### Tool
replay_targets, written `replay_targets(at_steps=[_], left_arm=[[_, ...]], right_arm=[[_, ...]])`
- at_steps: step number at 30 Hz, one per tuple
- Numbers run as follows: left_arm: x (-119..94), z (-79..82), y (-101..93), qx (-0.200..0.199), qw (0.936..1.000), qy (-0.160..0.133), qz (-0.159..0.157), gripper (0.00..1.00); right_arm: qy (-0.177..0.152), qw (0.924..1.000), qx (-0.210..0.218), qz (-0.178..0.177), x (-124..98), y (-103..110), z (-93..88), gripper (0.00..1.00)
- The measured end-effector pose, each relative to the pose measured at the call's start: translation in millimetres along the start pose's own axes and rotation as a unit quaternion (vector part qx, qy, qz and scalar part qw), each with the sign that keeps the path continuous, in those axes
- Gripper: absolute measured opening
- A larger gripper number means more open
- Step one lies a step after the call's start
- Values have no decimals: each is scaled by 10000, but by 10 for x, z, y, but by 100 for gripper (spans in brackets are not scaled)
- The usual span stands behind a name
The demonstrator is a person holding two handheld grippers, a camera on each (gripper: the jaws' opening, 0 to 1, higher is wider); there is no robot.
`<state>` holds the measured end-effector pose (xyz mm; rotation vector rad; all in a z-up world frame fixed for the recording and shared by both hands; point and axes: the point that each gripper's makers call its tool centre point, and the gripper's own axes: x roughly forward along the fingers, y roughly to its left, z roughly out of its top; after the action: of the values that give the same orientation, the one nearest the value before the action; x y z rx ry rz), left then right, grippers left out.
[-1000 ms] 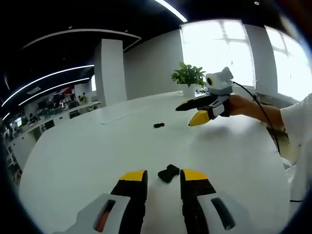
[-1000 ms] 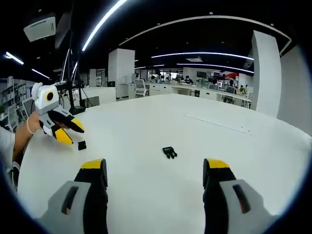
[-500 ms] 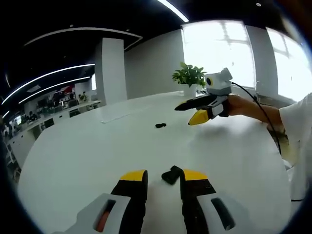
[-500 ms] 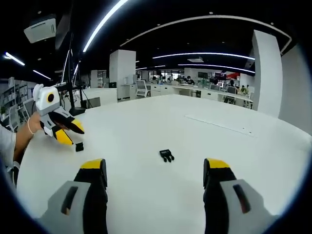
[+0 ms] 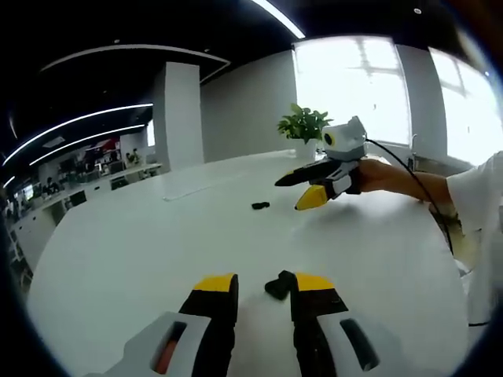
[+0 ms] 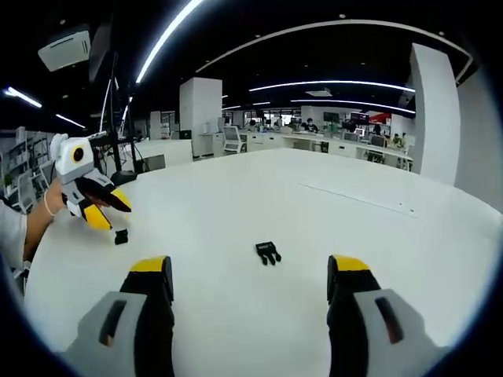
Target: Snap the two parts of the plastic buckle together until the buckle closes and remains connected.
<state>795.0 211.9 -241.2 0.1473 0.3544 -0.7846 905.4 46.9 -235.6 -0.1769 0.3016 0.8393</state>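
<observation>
Left gripper [image 5: 263, 284], jaws narrowly apart, has one buckle half [image 5: 280, 284] just beside its right tip; right gripper [image 6: 250, 271] gapes wide, the pronged half [image 6: 268, 252] ahead between its jaws.

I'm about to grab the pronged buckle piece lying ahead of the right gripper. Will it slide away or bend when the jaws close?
The pronged buckle piece looks small and probably light, so it may skid on the smooth white table. It lies flat, unlikely to roll. It is probably rigid plastic, though its thin prongs might flex slightly.
</observation>
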Motion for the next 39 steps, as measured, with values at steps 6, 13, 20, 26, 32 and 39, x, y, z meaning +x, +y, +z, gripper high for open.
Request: replay_targets(at_steps=[6,13,20,26,32,39], left_arm=[[-1,0,-17,-92,9999,-88,-22,26],[-11,-18,-26,-153,9998,-112,-54,26],[-49,-34,-45,-177,9997,-159,-37,26],[-45,-64,-54,-177,9998,-121,-32,26],[-36,-105,-89,-116,9999,-56,-34,26],[-45,-97,-104,-125,9999,-87,-15,26]], right_arm=[[51,10000,20,79,80,11,-22,81],[116,9998,5,153,126,0,-19,80],[217,9994,110,229,158,-20,-104,77],[250,9994,18,243,163,-8,-118,74],[336,9992,44,224,203,-63,-138,72],[332,9992,31,215,221,-115,-125,66]])
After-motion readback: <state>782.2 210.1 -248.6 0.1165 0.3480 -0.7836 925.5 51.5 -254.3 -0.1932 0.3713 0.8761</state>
